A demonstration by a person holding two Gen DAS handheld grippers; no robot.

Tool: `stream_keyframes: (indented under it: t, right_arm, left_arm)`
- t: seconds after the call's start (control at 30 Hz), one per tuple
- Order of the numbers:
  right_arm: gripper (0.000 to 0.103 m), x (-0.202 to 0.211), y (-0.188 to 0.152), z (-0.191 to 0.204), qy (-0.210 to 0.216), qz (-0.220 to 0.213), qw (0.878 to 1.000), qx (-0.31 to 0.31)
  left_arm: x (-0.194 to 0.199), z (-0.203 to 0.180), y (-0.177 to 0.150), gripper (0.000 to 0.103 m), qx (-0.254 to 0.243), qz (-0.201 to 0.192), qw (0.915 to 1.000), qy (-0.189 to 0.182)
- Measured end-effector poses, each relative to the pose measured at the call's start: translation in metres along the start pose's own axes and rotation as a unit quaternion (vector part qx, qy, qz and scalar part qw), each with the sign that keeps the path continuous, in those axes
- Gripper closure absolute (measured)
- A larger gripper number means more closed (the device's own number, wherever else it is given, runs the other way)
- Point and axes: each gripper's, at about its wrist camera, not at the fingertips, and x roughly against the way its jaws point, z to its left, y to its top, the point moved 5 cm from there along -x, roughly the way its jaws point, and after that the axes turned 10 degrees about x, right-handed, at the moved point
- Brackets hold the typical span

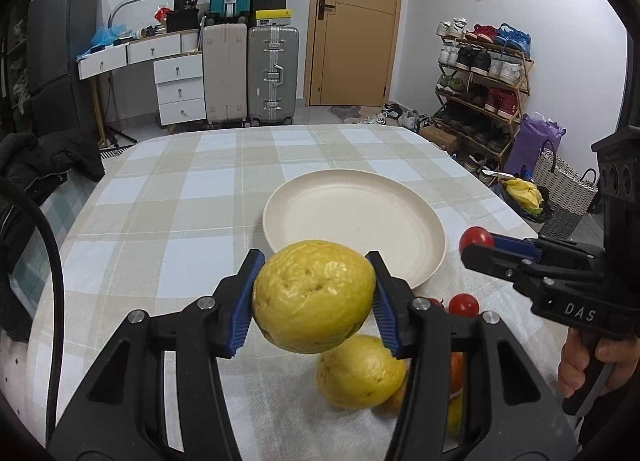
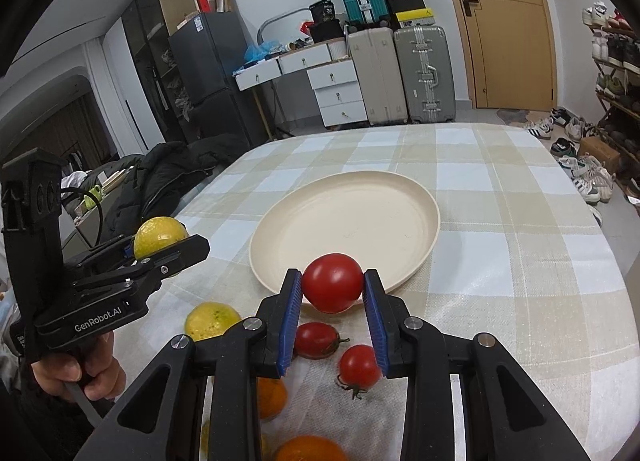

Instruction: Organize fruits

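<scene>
My left gripper [image 1: 316, 297] is shut on a large yellow fruit [image 1: 314, 295], held above the checked tablecloth just short of the cream plate [image 1: 400, 197]. My right gripper [image 2: 332, 289] is shut on a red tomato [image 2: 332, 281], hovering at the plate's [image 2: 424, 197] near rim. In the left wrist view the right gripper [image 1: 476, 243] enters from the right with the tomato [image 1: 475, 238] at its tip. In the right wrist view the left gripper [image 2: 168, 247] shows at the left with the yellow fruit [image 2: 159, 235]. The plate holds nothing.
Loose fruit lies on the cloth near me: a second yellow fruit [image 1: 360, 371], two tomatoes [image 2: 316, 339] [image 2: 359, 365], oranges [image 2: 271, 397] [image 2: 310, 449]. A dark jacket [image 2: 168, 169] lies off the table's left side. Suitcases, drawers and a shoe rack stand beyond.
</scene>
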Motion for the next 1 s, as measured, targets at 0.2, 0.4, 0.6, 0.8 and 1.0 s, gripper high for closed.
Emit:
stream_keyframes:
  t: [0.2,0.4,0.6,0.8,1.0]
  right_arm:
    - [0.071,-0.014,0.004,-0.008,-0.003,0.013,1.000,-0.010]
    - [0.071,-0.030,0.008,-0.014,-0.006,0.027,0.999,-0.018]
    - [0.068,-0.041,0.007,-0.018,-0.002,0.040,0.999,-0.026]
    - [0.050,-0.032,0.007,-0.017,-0.014,0.031,0.999,-0.016]
    - [0.012,-0.012,-0.001,-0.015,-0.016,0.011,1.000,-0.015]
  left_arm:
    - [-0.024,-0.014,0.003,0.054,-0.014,0.014,0.9998,0.002]
    - [-0.046,-0.021,0.004,0.054,-0.021,0.029,0.9993,0.006]
    - [-0.057,-0.023,0.003,0.054,-0.026,0.038,0.9989,0.012]
    - [-0.046,-0.019,0.004,0.020,-0.030,0.020,0.9992,0.019]
    - [-0.020,-0.008,-0.003,0.015,-0.027,0.008,0.9995,0.012]
